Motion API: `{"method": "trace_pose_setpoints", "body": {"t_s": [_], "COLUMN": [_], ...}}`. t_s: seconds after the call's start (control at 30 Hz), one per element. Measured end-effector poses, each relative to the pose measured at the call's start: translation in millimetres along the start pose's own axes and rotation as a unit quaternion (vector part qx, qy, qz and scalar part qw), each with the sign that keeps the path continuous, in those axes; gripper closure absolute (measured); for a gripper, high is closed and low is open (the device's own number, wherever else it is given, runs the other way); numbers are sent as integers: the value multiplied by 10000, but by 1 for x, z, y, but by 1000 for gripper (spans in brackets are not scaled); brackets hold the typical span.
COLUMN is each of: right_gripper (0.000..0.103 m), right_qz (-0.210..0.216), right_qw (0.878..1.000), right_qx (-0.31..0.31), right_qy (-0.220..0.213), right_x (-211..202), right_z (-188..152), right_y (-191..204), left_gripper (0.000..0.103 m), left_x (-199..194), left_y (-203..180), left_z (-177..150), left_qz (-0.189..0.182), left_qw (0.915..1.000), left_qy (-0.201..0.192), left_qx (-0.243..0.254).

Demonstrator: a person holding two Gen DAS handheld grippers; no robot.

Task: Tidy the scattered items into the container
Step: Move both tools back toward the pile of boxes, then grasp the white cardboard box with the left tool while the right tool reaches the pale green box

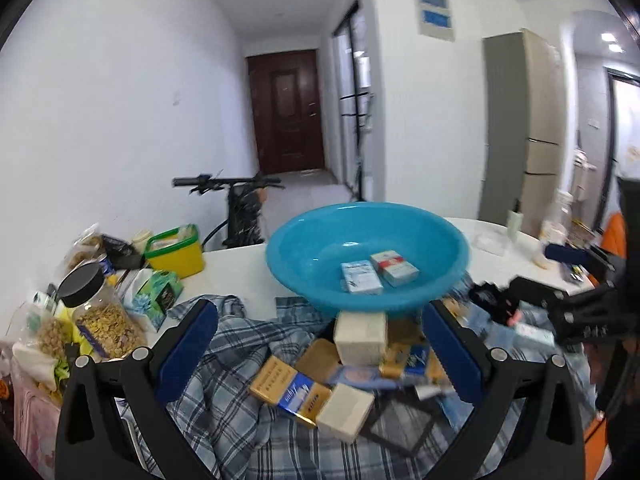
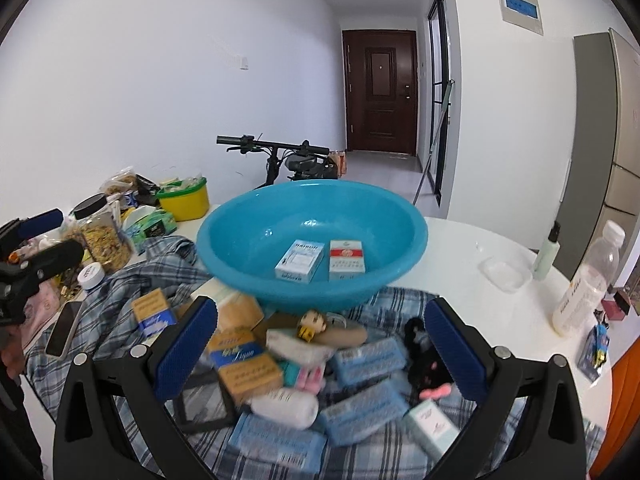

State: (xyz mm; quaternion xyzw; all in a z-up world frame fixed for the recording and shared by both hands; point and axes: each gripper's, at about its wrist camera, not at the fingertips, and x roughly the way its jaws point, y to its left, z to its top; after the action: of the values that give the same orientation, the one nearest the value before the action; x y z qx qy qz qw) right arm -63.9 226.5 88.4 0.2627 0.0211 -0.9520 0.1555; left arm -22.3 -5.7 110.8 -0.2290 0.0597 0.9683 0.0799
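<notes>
Blue basin [image 2: 312, 240] sits on white table [image 2: 460, 264], far edge of plaid cloth [image 2: 120, 292]; inside lie light-blue box [image 2: 299, 261] and red-white box [image 2: 346, 260], side by side. Near basin, scattered on cloth: gold-blue packs [image 2: 240, 360], pale blue packets [image 2: 360, 408], white tube [image 2: 286, 404], small doll [image 2: 316, 322]. Left gripper [image 1: 320, 352] hovers above pile, fingers apart, nothing between. Right gripper [image 2: 320, 344] likewise spread wide, empty. Cereal jar [image 1: 100, 316] and yellow tub [image 1: 176, 252] at left; bottle [image 2: 588, 280] at right.
</notes>
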Motion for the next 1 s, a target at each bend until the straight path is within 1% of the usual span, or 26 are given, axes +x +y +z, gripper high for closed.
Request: {"method": "trace_pose_setpoints", "body": {"t_s": [0.07, 0.13, 0.17, 0.23, 0.3, 0.37, 0.4, 0.5, 0.6, 0.67, 0.7, 0.73, 0.77, 0.83, 0.87, 0.9, 0.93, 1.0], "right_gripper": [0, 0, 0, 0, 0, 0, 0, 0, 0, 0, 0, 0, 0, 0, 0, 0, 0, 0], "right_qz": [80, 205, 261, 344, 391, 357, 337, 413, 396, 338, 292, 270, 267, 298, 301, 299, 292, 288], "right_qw": [9999, 9996, 9993, 9987, 9983, 9980, 9977, 9956, 9941, 9942, 9944, 9945, 9945, 9943, 9943, 9944, 9943, 9940], "right_qx": [75, 198, 254, 365, 416, 450, 500, 710, 834, 788, 758, 747, 752, 782, 788, 786, 784, 790], "right_qy": [-10, -63, -84, -14, 126, 248, 303, 450, 565, 643, 679, 681, 673, 657, 651, 648, 658, 695], "right_x": [-6, -10, -10, -8, -3, 1, 4, 8, 12, 14, 15, 15, 15, 14, 15, 15, 15, 18], "right_z": [-10, -19, -24, -36, -45, -54, -58, -70, -77, -80, -81, -82, -82, -83, -83, -84, -84, -86], "right_y": [-2, -6, -8, -14, -17, -22, -25, -33, -39, -40, -40, -41, -41, -41, -40, -40, -39, -39], "left_gripper": [0, 0, 0, 0, 0, 0, 0, 0, 0, 0, 1, 3, 7, 11, 15, 24, 28, 43], "left_x": [0, 9, 16, 37, 56, 65, 72, 82, 89, 94, 99, 103, 105, 110, 112, 114, 115, 119], "left_y": [-4, -8, -8, -9, -13, -16, -17, -19, -21, -19, -17, -16, -15, -14, -15, -15, -14, -14], "left_z": [-13, -31, -38, -56, -70, -78, -82, -86, -90, -92, -94, -96, -97, -101, -102, -103, -103, -106], "left_qz": [-349, -785, -938, -1242, -1311, -1333, -1416, -1517, -1603, -1730, -1811, -1826, -1808, -1778, -1771, -1781, -1791, -1724], "left_qw": [9991, 9955, 9938, 9887, 9847, 9831, 9816, 9801, 9771, 9758, 9743, 9737, 9737, 9729, 9724, 9718, 9716, 9720], "left_qy": [-86, -64, 16, 334, 630, 685, 720, 793, 878, 912, 997, 1046, 1088, 1214, 1263, 1300, 1315, 1385], "left_qx": [241, 521, 600, 767, 957, 1056, 1058, 1003, 1090, 982, 893, 873, 858, 843, 840, 832, 812, 789]}}
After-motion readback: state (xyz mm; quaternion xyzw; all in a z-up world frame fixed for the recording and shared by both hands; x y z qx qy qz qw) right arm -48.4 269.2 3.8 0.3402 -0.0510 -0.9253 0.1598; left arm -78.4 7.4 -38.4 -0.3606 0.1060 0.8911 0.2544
